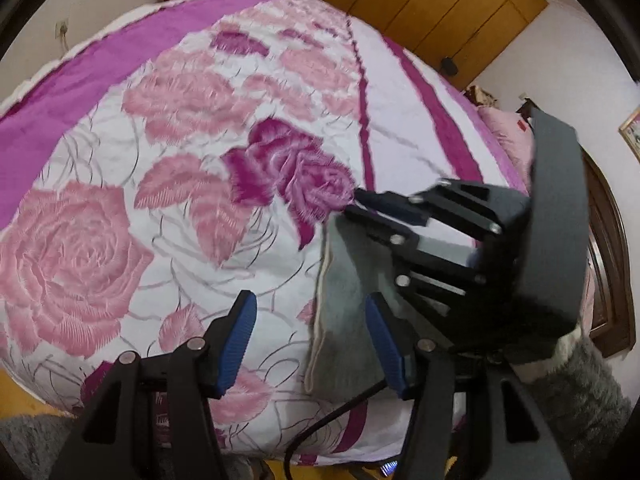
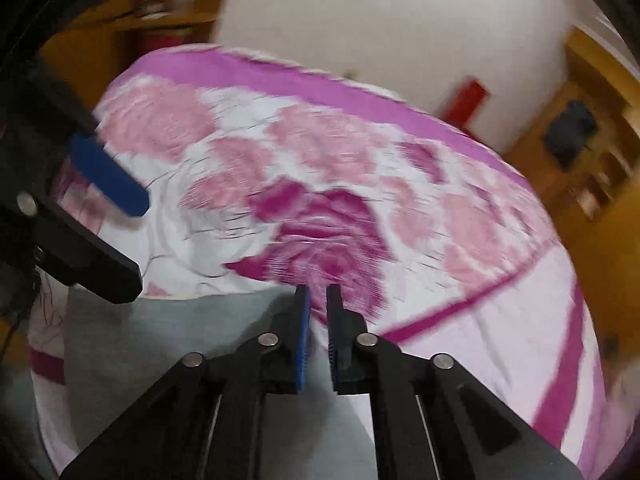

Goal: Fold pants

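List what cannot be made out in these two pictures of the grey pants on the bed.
- Grey pants: left wrist view, the right gripper covers their far side; how they are folded is unclear.
- Grey pants: right wrist view, motion blur; the gripper body hides their near part.
- Right gripper: whether its fingertips pinch cloth cannot be told.
- Left gripper: open; contact with the pants is unclear.

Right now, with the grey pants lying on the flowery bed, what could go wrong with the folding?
1. The right gripper has its jaws nearly together at the pants' edge, but no cloth shows between them. It might lift nothing.
2. The left gripper is open, with only one finger over the pants. If the other side gets pulled, the pants might slide on the bedspread and fold crooked.
3. The two grippers are close and could bump.
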### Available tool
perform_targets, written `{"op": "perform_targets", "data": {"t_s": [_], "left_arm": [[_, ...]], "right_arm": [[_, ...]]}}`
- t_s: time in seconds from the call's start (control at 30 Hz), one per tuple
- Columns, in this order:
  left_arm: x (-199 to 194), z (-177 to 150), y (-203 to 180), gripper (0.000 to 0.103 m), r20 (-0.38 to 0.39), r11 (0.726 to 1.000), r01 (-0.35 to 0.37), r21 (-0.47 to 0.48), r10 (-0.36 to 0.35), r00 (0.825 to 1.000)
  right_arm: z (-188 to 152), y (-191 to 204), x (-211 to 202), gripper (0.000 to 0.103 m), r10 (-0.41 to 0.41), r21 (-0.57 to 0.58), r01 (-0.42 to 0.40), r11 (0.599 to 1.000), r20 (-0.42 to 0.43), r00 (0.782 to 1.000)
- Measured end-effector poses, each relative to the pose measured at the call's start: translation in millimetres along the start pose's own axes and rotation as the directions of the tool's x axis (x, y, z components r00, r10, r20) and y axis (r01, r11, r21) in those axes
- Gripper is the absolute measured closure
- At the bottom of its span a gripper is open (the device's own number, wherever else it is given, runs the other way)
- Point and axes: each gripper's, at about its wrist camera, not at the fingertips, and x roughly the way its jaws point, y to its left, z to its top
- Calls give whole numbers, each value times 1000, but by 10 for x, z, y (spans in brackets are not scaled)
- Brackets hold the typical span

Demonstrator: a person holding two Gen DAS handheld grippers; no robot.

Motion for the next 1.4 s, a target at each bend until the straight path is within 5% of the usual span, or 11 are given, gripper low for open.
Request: {"op": "perform_targets", "data": {"t_s": [0.23,0.4,0.5,0.6,0.67,0.77,1.0,1.17,1.27,1.33,1.4], "left_arm": [[10,45,-628,43,61,973,-109,205,99,993],[426,155,-1232,44,34,965,-60,256,53,998],[770,141,-1477,68,48,944,-94,317,83,995],[1156,102,-1511,76,-6,931,-156,329,167,986],[1277,97,-1460,79,-2,933,-182,312,192,981],[1196,86,-1481,79,46,925,-213,314,210,977],[626,-357,-1717,76,146,937,-143,317,101,984],[679,-636,-1823,76,113,935,-85,343,49,992],[881,-722,-1833,76,47,922,-112,370,102,994],[1065,-763,-1790,74,-3,919,-142,367,153,988],[1082,-808,-1892,74,41,888,-196,415,197,980]], "right_arm": [[-1012,-774,-897,82,-22,377,43,925,-62,998],[-1965,-1360,-1134,94,3,691,41,721,-62,998],[-2473,-1511,-1117,94,0,817,25,577,-30,1000],[-2858,-1563,-1050,103,-2,862,87,499,-100,995],[-2985,-1641,-1237,103,-16,899,51,436,-49,999],[-3046,-1631,-1666,103,-97,910,58,411,-19,995],[-2985,-1150,-1893,103,22,910,-198,364,204,979],[-2981,-718,-1666,103,111,920,-135,367,101,989],[-3100,-540,-1625,103,85,927,-78,367,50,995],[-3029,-509,-1664,103,55,912,-42,409,21,998],[-2981,-492,-1750,103,32,910,-39,413,28,999]]}}
